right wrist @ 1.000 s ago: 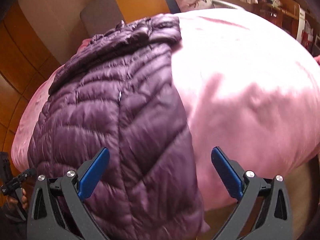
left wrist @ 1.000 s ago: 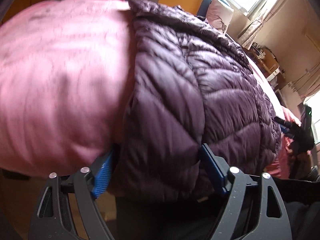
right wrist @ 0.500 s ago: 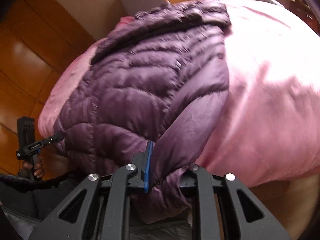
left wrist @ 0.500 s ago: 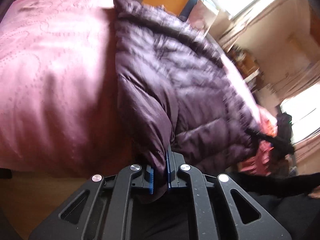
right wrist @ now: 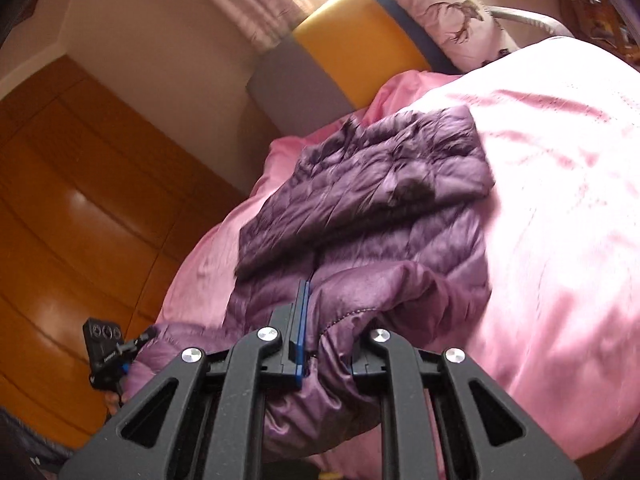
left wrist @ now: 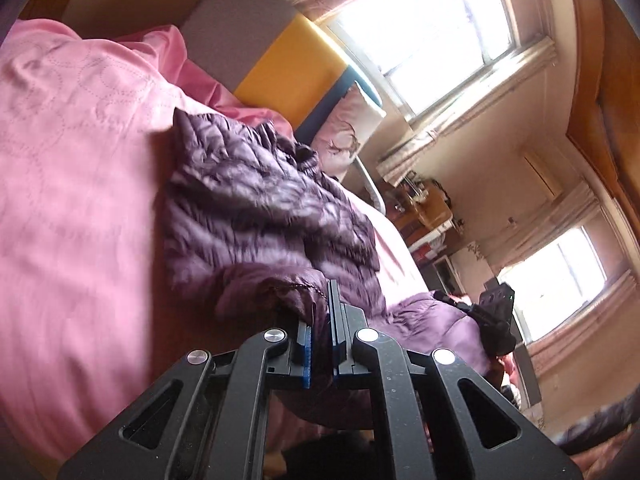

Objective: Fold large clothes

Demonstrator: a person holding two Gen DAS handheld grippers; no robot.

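Observation:
A dark purple quilted down jacket lies on the pink bed cover, collar toward the headboard. My left gripper is shut on the jacket's near hem, and the fabric bunches up between its blue pads. In the right wrist view the jacket has a sleeve folded across its chest. My right gripper has the other end of the hem between its jaws, which are still closing on it; the fabric hides its right finger. The hem hangs lifted off the bed. Each gripper shows in the other's view: the right, the left.
The pink quilt covers the whole bed. A grey and yellow headboard and a printed pillow stand at the far end. A wooden wardrobe is on the left, a cluttered desk and windows on the right.
Both grippers went from open around the hem to shut on it. They then rose and carried the hem up off the bed, toward the collar.

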